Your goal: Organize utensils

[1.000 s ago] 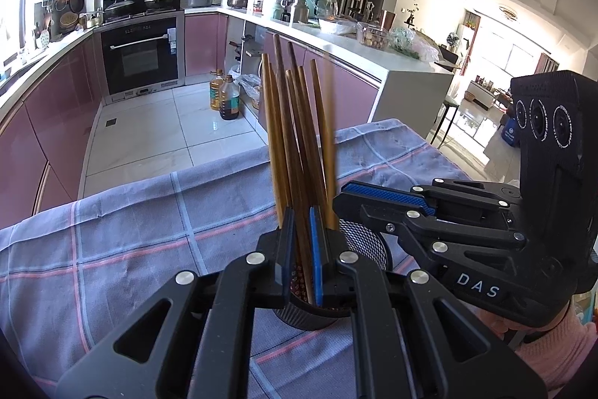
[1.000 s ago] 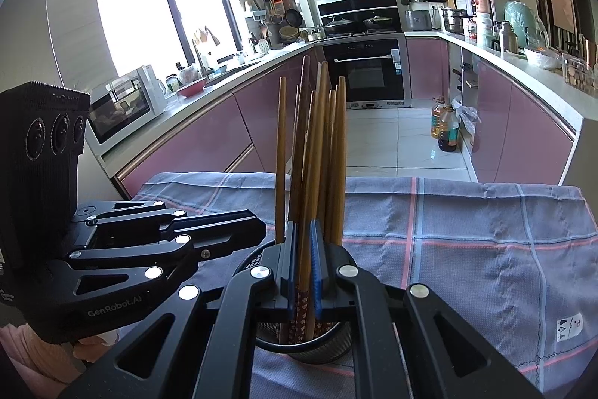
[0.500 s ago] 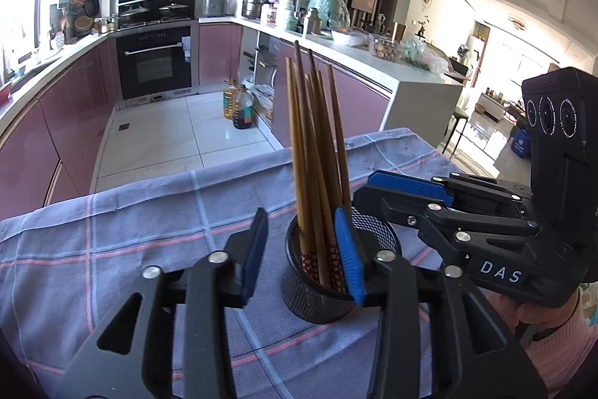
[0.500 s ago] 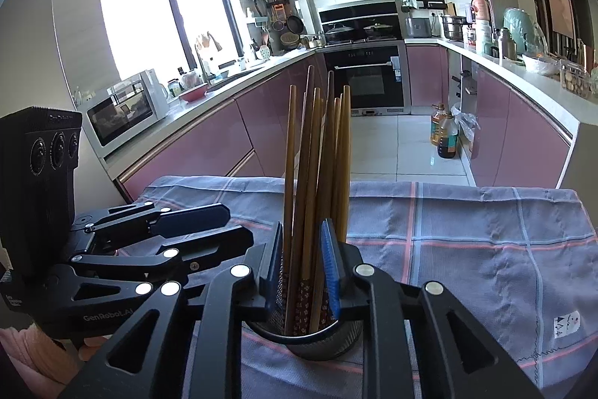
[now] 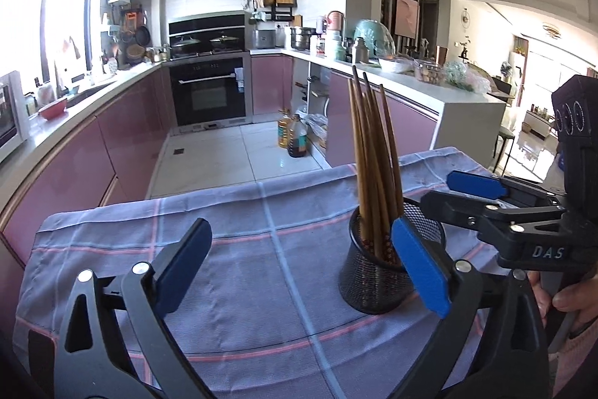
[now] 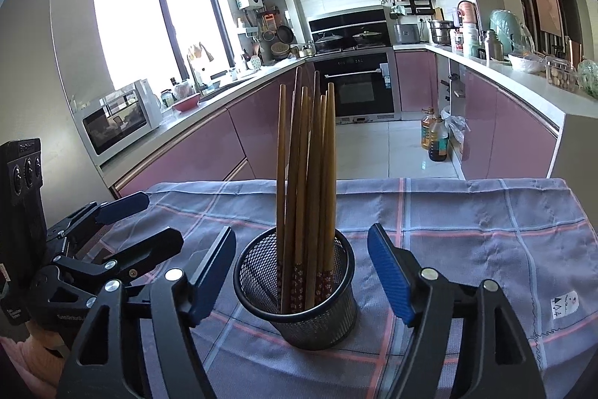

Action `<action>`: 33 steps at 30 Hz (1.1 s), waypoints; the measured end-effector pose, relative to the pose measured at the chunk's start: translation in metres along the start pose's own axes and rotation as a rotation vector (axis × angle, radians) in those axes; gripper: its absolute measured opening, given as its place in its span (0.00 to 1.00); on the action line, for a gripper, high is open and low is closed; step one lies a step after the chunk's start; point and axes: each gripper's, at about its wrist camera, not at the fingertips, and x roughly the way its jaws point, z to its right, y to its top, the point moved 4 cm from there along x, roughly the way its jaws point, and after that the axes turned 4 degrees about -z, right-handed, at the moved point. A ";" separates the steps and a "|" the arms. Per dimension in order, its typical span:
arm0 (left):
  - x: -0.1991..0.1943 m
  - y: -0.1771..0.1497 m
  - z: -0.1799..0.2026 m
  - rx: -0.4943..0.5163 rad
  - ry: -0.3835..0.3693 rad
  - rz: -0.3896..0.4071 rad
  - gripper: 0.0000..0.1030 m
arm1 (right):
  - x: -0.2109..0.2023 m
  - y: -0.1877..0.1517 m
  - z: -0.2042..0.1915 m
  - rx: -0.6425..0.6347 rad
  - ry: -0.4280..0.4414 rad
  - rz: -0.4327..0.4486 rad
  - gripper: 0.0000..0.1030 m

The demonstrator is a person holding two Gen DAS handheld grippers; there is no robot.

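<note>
Standing wide apart, the jaws of both the left gripper (image 5: 299, 268) and right gripper (image 6: 301, 272) grip nothing, flanking the black wire-mesh holder (image 6: 299, 290) without contact. Slender wooden chopsticks (image 6: 306, 174) stand bunched upright inside, patterned ends down, apparently sorted. Holder rests on soft checked cloth (image 6: 467, 230).

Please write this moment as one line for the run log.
left gripper: open | right gripper: open | brown wooden chopsticks: upright in black mesh cup | grey checked cloth: under cup

Black grippers (image 6: 301, 273), silver screws, blue-padded jaws, white "DAS" lettering, pink sleeve (image 5: 572, 354).
</note>
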 end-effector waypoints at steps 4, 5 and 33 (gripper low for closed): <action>-0.013 -0.003 -0.006 -0.013 0.048 0.032 0.94 | -0.007 -0.005 -0.002 -0.006 -0.019 0.034 0.82; -0.015 -0.005 -0.007 -0.016 0.058 0.036 0.94 | -0.008 -0.006 -0.003 -0.009 -0.023 0.038 0.86; -0.050 -0.005 -0.014 -0.035 0.180 0.101 0.94 | -0.029 -0.026 -0.030 -0.077 -0.080 0.135 0.93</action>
